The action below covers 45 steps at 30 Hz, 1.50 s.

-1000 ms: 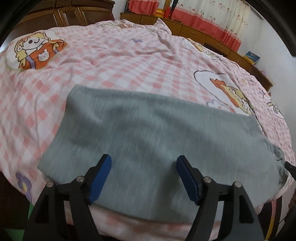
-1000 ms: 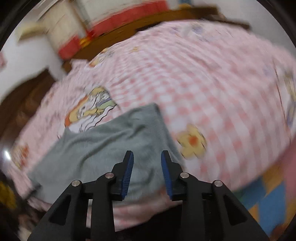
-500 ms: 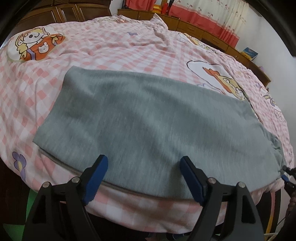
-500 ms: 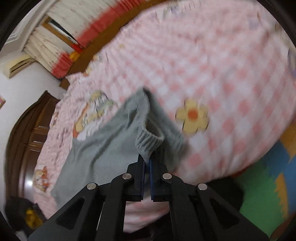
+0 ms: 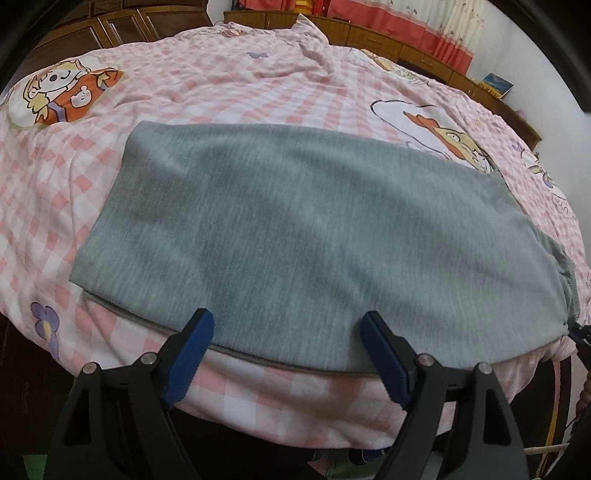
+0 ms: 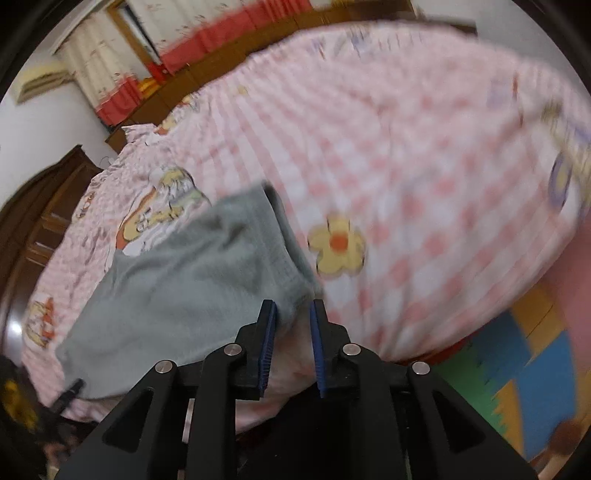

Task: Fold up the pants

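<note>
The grey pants [image 5: 303,236] lie flat in a long folded strip on the pink checked bedspread [image 5: 221,85], near the bed's front edge. My left gripper [image 5: 284,354] is open and empty, its blue pads at the pants' near hem. In the right wrist view the pants [image 6: 177,280] run off to the left, with the ribbed waistband [image 6: 280,243] at their right end. My right gripper [image 6: 291,343] is open a little and empty, just in front of the waistband corner, which lies on the bed.
The bed [image 6: 424,155] fills both views. Wooden cabinets [image 5: 388,37] and red-trimmed curtains [image 5: 406,14] line the far wall. A wooden wardrobe [image 6: 40,221] stands at the left. Coloured foam floor mats [image 6: 524,369] lie beside the bed at the right.
My right gripper had shut on the waistband and lifted it half a second ago; it has now opened and the waistband lies down. My left gripper stayed open and drew back slightly.
</note>
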{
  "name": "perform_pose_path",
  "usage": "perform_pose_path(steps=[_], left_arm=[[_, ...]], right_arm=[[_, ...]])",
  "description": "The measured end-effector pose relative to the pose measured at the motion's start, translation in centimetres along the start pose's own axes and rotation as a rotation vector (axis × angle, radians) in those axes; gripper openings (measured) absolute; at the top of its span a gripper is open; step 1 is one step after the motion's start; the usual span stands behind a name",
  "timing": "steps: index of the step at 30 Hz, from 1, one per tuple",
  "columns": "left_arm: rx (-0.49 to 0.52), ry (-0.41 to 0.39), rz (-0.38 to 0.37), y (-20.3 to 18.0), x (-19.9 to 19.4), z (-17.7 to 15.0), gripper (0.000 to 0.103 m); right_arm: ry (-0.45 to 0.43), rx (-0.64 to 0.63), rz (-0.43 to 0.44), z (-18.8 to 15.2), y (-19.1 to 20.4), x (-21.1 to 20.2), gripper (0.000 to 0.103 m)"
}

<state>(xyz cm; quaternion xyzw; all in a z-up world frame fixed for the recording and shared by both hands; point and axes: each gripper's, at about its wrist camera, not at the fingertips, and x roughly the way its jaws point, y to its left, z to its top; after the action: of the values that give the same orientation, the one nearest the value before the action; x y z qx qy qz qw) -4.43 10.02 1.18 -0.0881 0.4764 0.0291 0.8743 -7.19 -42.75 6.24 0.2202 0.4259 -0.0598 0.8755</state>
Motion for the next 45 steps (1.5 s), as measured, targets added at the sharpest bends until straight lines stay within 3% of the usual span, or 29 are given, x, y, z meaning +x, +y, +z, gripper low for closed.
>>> perform_pose_path(steps=[3,7,11,13,18,19,21,25,29,34,37,41,45], left_arm=[[0.002,-0.015,-0.085,-1.2,-1.0,0.7,0.085],[0.069,-0.048,-0.187,-5.3,-2.0,2.7,0.085],[0.123,-0.054,-0.283,-10.6,-1.8,5.1,0.083],[0.146,-0.051,-0.348,-13.7,-1.3,6.3,0.076],[0.224,-0.026,-0.424,-21.1,1.4,8.1,0.043],[0.238,-0.012,-0.43,-22.3,2.2,8.2,0.042],[0.264,0.015,-0.424,-24.5,4.2,8.5,0.041],[0.291,0.036,-0.302,-26.4,7.2,8.8,0.04],[0.294,0.036,-0.297,-26.3,7.8,9.0,0.04],[0.276,0.03,-0.325,-25.8,7.4,8.9,0.04],[0.282,0.04,-0.327,-25.3,6.0,8.7,0.047],[0.291,0.004,-0.278,-23.2,3.7,7.7,0.069],[0.246,0.012,-0.249,-19.2,2.2,6.8,0.072]], right_arm=[[-0.081,-0.08,-0.073,1.0,2.1,-1.8,0.021],[-0.068,-0.104,0.049,2.2,4.2,-0.4,0.022],[-0.03,-0.156,0.103,2.7,6.8,3.5,0.022],[-0.001,-0.164,0.114,3.0,7.1,6.0,0.022],[0.034,-0.195,0.076,1.4,6.8,8.8,0.022],[0.031,-0.22,0.082,0.8,6.7,9.1,0.022],[0.048,-0.272,0.096,-0.6,6.2,8.9,0.021],[0.061,-0.245,0.148,-2.0,4.3,8.0,0.018],[0.043,-0.212,0.19,-2.8,3.3,7.6,0.018],[0.014,-0.238,0.138,-2.9,4.4,7.2,0.019],[0.015,-0.234,0.1,-2.7,5.1,6.7,0.024],[0.021,-0.25,0.038,-2.7,6.7,5.9,0.038],[0.014,-0.309,0.027,-3.2,9.0,5.0,0.04]])
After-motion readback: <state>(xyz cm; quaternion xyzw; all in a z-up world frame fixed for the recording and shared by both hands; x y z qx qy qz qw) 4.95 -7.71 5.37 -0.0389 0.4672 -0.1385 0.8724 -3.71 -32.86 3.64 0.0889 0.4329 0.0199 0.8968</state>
